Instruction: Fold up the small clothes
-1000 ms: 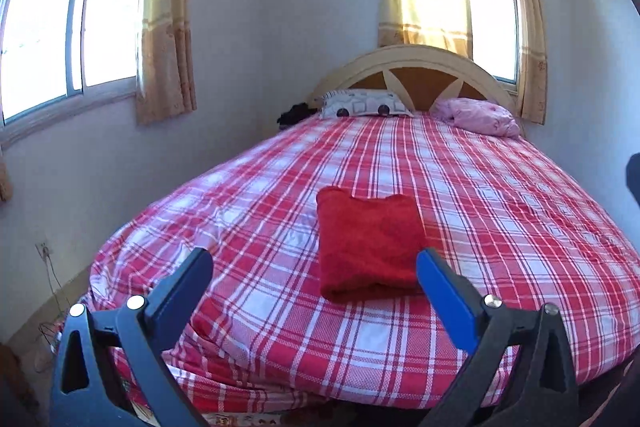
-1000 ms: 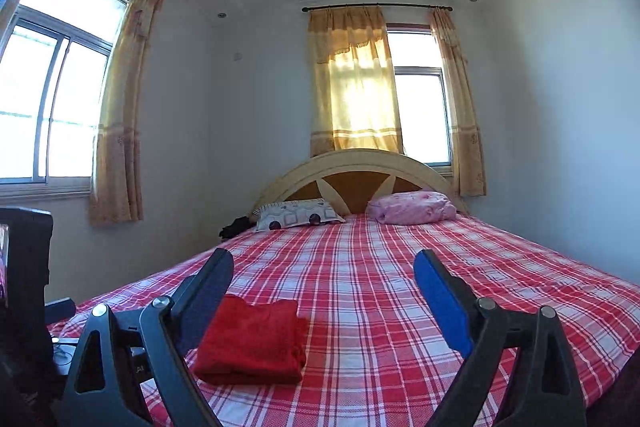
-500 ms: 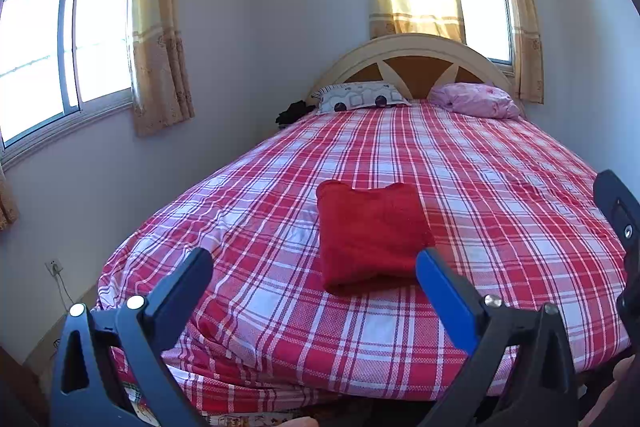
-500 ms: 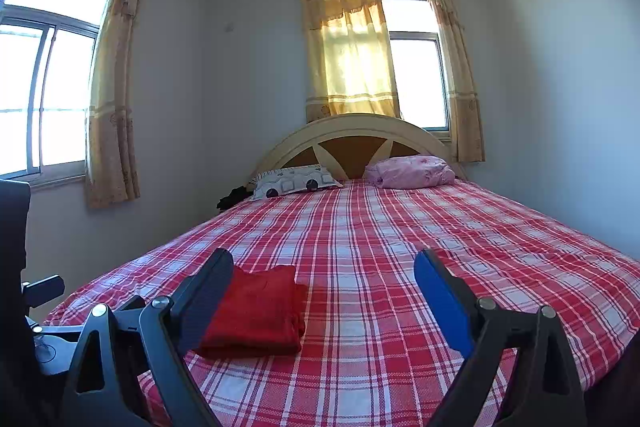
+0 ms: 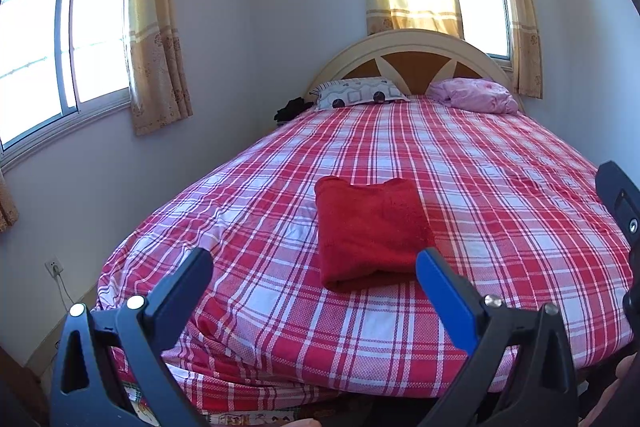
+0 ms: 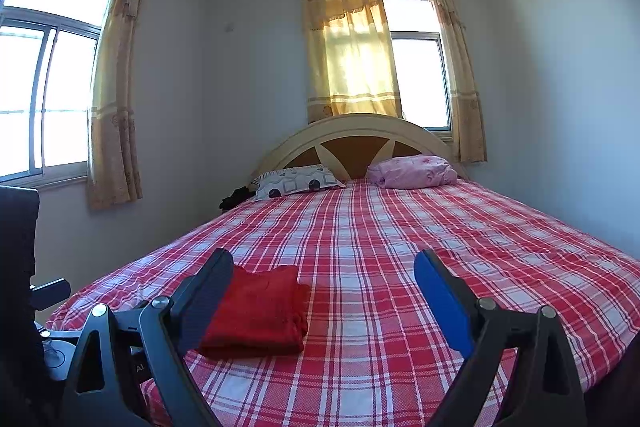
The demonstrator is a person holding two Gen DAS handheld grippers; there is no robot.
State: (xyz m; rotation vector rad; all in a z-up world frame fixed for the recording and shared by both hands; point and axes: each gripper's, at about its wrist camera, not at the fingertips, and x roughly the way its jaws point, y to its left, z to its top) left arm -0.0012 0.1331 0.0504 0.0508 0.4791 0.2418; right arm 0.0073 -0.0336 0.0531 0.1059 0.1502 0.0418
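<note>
the red garment (image 5: 370,231) lies folded on the plaid bed (image 5: 500,195) near its foot, long axis toward the headboard (image 5: 408,61). the left gripper (image 5: 314,267) and right gripper (image 6: 324,269) hover spread, empty. only the left view shows a wall socket (image 5: 54,266), perhaps wired.

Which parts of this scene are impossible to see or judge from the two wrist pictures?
- Red folded garment: in the right wrist view its left edge is hidden behind a finger of the open right hand-held gripper.
- What kind of garment it is: only the folded outside shows in the left wrist view.
- Dark item beside the patterned pillow: too small and dark to identify.
- Foot of the bed: cut off by the bottom edge and the open left hand-held gripper.
</note>
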